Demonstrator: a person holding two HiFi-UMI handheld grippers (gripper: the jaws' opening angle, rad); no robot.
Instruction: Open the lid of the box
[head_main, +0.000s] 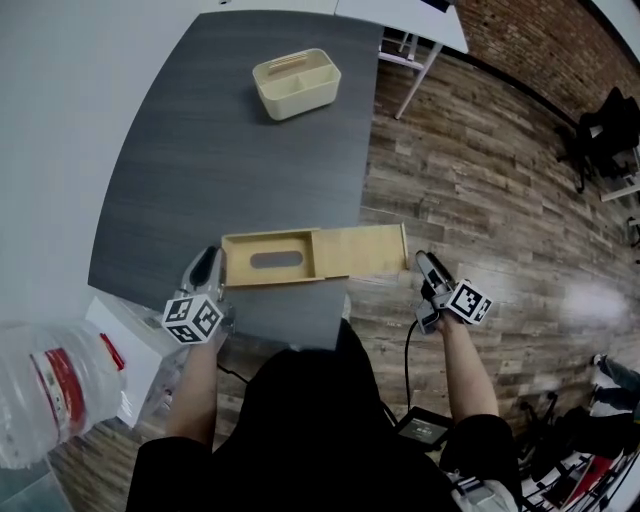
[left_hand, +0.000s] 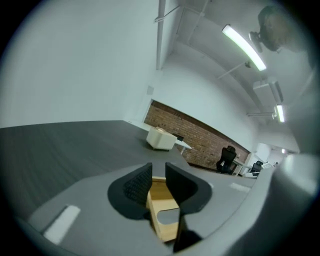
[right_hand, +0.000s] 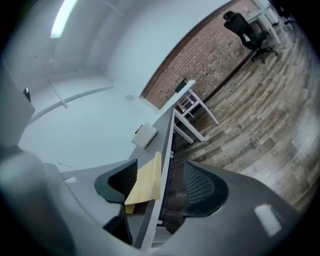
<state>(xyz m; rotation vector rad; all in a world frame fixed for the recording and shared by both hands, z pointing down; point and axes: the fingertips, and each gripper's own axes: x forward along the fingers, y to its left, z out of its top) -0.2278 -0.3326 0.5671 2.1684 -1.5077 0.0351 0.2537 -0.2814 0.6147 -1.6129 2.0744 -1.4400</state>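
Observation:
A flat wooden box lies at the near edge of the dark grey table. Its sliding lid is drawn out to the right and overhangs the table's edge above the floor. My left gripper is at the box's left end. In the left gripper view the jaws stand narrowly apart with the box's end between them. My right gripper is at the lid's right end. Its jaws are wide open, and the lid lies by the left finger with a broad gap to the other.
A cream plastic caddy stands at the far side of the table. A large water bottle is on the floor at the lower left. A white table and an office chair stand on the wooden floor to the right.

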